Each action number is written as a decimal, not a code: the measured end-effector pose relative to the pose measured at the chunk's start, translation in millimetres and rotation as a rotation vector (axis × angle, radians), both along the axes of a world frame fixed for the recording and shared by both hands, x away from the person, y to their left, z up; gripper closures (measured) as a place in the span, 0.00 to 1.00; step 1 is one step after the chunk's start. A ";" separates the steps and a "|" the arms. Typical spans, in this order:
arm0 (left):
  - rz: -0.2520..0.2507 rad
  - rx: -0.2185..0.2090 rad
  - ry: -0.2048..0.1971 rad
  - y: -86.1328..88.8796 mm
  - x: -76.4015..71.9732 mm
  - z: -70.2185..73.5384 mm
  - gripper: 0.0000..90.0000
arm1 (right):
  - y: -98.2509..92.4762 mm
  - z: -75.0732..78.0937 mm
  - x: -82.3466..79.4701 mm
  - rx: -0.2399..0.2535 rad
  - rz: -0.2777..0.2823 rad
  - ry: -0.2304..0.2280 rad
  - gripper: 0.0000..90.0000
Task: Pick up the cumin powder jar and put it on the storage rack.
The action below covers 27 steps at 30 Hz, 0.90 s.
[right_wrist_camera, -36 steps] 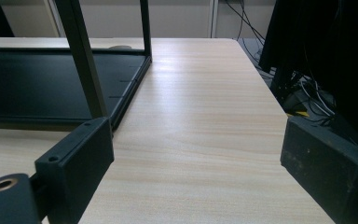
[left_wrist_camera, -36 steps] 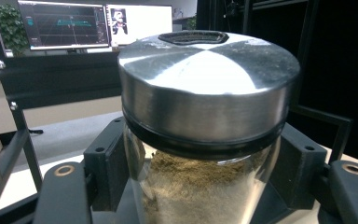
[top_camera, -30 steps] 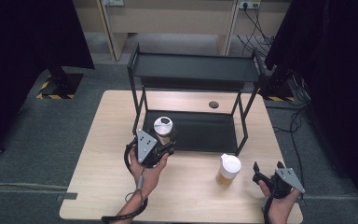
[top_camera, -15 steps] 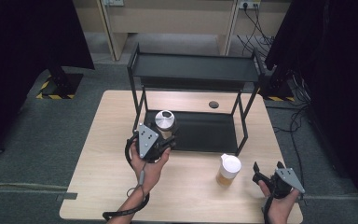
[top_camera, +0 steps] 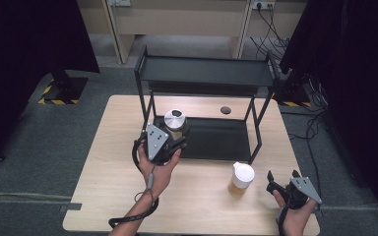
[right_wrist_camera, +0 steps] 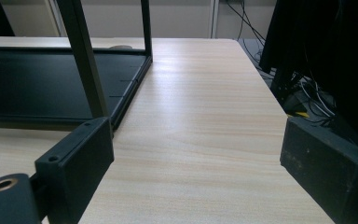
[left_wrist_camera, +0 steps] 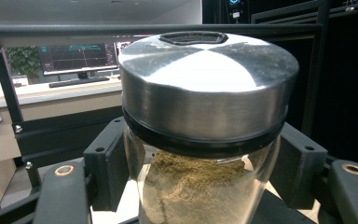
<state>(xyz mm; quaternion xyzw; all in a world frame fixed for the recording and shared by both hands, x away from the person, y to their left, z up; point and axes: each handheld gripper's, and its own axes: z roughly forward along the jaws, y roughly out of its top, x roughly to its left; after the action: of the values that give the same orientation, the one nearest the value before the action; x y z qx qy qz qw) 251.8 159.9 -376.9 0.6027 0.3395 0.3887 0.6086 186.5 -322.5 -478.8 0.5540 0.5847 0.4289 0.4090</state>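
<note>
A glass jar (left_wrist_camera: 200, 140) with a silver lid and brown powder inside sits between the pads (left_wrist_camera: 106, 163) of my left gripper (left_wrist_camera: 204, 186), which is shut on it. In the high view, the left gripper (top_camera: 176, 136) holds that jar (top_camera: 175, 120) upright above the front left corner of the black rack's lower shelf (top_camera: 221, 140). A second jar (top_camera: 240, 179), white-lidded with amber contents, stands on the table in front of the rack. To its right, my right gripper (top_camera: 277, 183) rests near the front right corner, open with nothing between its fingers (right_wrist_camera: 77, 163).
The black two-tier rack has its top shelf (top_camera: 206, 73) over the lower one, with a slim leg (right_wrist_camera: 84, 56) close ahead of the right gripper. Bare wooden tabletop (right_wrist_camera: 200, 116) lies ahead of it. Cables (top_camera: 320, 142) hang off the table's right edge.
My left gripper has lifted the silver-lidded jar and carried it slightly toward the rack. The right gripper and the white-lidded jar have not moved.
</note>
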 end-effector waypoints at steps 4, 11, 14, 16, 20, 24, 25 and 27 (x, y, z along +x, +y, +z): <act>0.000 0.007 0.001 -1.7 1.0 3.5 0.34 | -0.2 -0.1 -0.1 0.001 0.001 -0.001 0.11; 0.022 0.006 -0.004 -3.5 5.8 13.3 0.34 | -0.5 0.0 0.0 0.002 0.001 0.000 0.11; 0.029 0.011 -0.010 -3.4 9.2 19.8 0.34 | -0.1 -0.2 -0.2 -0.002 0.003 -0.001 0.11; 0.035 0.014 -0.016 -3.3 11.8 24.7 0.34 | 0.0 -0.1 -0.2 -0.002 0.004 -0.001 0.11; 0.047 0.017 -0.026 -2.9 16.1 34.1 0.34 | 0.4 0.0 -0.4 -0.002 0.007 0.000 0.11; 0.053 0.029 -0.032 -3.3 20.1 42.3 0.34 | 0.4 -0.1 -0.2 -0.003 0.009 0.000 0.11; 0.056 0.028 -0.034 -3.8 21.3 44.1 0.34 | 0.4 0.1 -0.2 0.000 0.008 0.001 0.11; 0.060 0.034 -0.035 -4.5 23.4 47.6 0.34 | 0.3 0.0 -0.3 -0.001 0.009 0.000 0.11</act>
<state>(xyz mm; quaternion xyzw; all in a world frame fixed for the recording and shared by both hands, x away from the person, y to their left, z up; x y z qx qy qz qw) 275.2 155.4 -329.3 0.5956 0.3401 0.4229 0.5922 186.2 -322.2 -478.9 0.5512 0.5873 0.4303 0.4076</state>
